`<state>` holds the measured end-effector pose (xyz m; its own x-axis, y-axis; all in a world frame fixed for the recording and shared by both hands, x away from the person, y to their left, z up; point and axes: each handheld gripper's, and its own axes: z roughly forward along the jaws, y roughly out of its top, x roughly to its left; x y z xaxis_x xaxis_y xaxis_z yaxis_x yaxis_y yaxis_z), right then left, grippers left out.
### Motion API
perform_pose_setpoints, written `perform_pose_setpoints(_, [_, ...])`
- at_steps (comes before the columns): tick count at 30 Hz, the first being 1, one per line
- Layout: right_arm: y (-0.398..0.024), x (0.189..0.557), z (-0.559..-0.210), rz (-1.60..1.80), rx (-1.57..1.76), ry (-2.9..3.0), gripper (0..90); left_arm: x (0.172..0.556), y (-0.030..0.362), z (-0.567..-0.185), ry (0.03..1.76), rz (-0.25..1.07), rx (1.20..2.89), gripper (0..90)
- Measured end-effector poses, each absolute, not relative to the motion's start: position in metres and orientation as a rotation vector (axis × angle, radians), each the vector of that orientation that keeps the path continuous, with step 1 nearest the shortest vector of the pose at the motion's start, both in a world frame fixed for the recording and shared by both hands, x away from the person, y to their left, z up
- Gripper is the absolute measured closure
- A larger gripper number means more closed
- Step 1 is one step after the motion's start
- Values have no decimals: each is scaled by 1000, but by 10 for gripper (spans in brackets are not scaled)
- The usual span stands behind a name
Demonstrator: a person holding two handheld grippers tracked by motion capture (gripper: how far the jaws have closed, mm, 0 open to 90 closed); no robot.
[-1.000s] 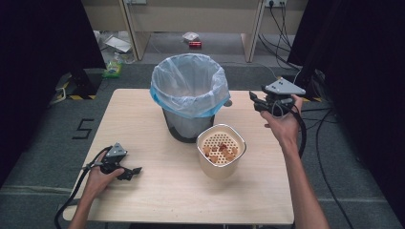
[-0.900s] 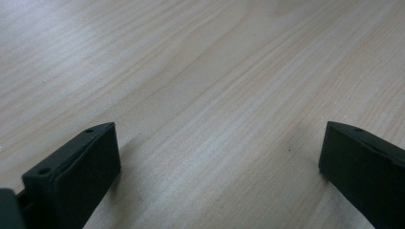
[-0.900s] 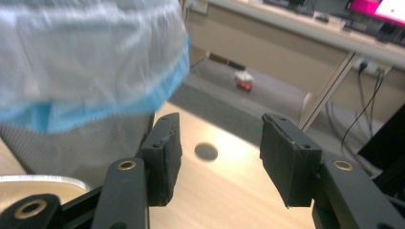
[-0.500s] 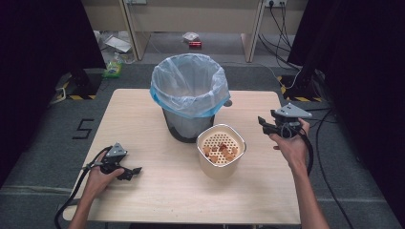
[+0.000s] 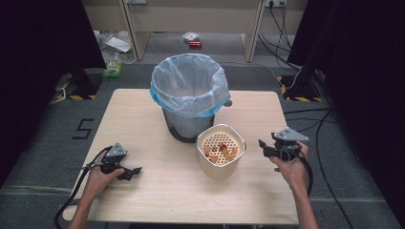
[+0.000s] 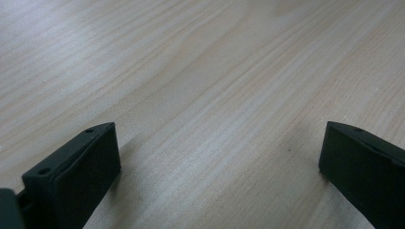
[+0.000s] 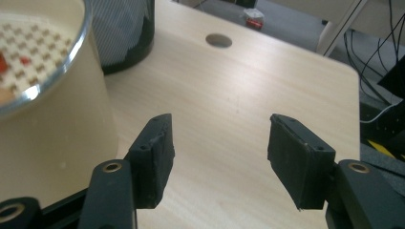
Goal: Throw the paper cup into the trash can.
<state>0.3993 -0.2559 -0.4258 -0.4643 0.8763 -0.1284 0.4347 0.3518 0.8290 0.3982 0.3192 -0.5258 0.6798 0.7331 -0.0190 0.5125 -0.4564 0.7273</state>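
Jaws of right gripper [image 7: 217, 148] just opening, empty.

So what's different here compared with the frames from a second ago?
The right gripper came down from beside the lined bin to table height, right of the cream container. Its fingers have just been opening, with nothing between them. The left gripper, bin and container did not move.

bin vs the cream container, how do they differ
The bin is taller, dark, and lined with a translucent blue-edged bag; the cream container is shorter, squarish and unlined. The container shows a perforated insert with food bits; nothing shows inside the bin's bag. Both stand upright and open-topped on the table.
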Motion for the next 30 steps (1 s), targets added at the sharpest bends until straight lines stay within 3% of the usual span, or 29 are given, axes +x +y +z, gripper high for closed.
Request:
perform_pose_setpoints(8, [-258,387,-462,972,1182,2078,412,398,319,-526,953,387,2159,0])
perform_pose_setpoints(24, [-254,382,-501,855,1234,2211,388,398,319,-526,953,386,2159,0])
perform_pose_setpoints(30, [-255,383,-513,962,1292,2202,317,398,319,-526,953,386,2160,0])
